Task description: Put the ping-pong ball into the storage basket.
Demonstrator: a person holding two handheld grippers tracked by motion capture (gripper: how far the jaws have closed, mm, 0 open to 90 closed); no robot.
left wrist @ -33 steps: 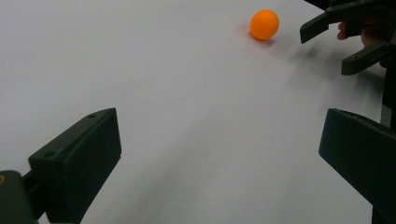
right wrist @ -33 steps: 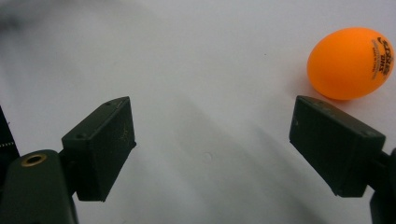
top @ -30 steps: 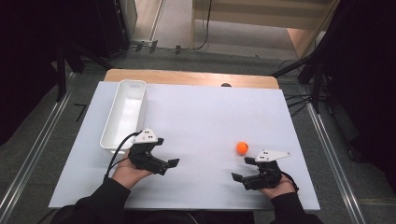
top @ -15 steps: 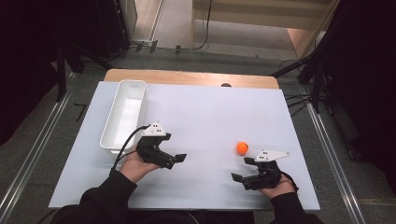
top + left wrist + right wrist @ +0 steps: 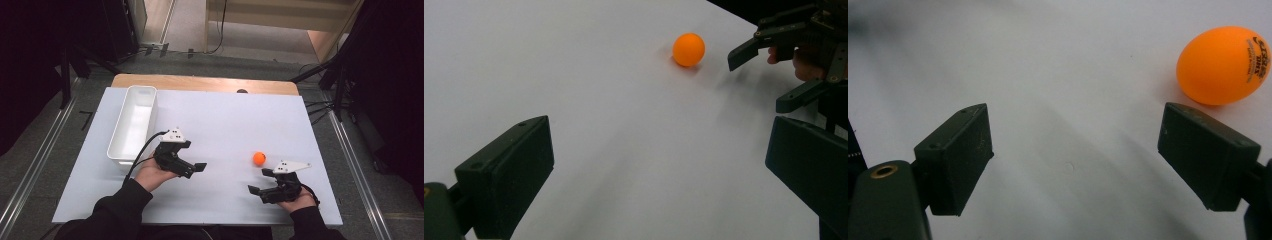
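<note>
Nearest the person, the right gripper point(image 5: 259, 191) and left gripper point(image 5: 196, 169) both stood released, holding nothing. Beyond the right gripper, near it, the orange ball point(image 5: 258, 158) lay on the white table point(image 5: 225, 120); farther left sat a white bin point(image 5: 134, 125).

A white table point(image 5: 225, 120) sits under even overhead light, its far edge showing a strip of bare wood point(image 5: 200, 82). Around it runs grey carpeted floor point(image 5: 65, 135), with metal rails point(image 5: 30, 175) flanking both sides and black cables point(image 5: 320, 107) trailing off to the right. Beyond, dark stands point(image 5: 65, 70) and a pale wooden cabinet point(image 5: 280, 20) close off the back.
</note>
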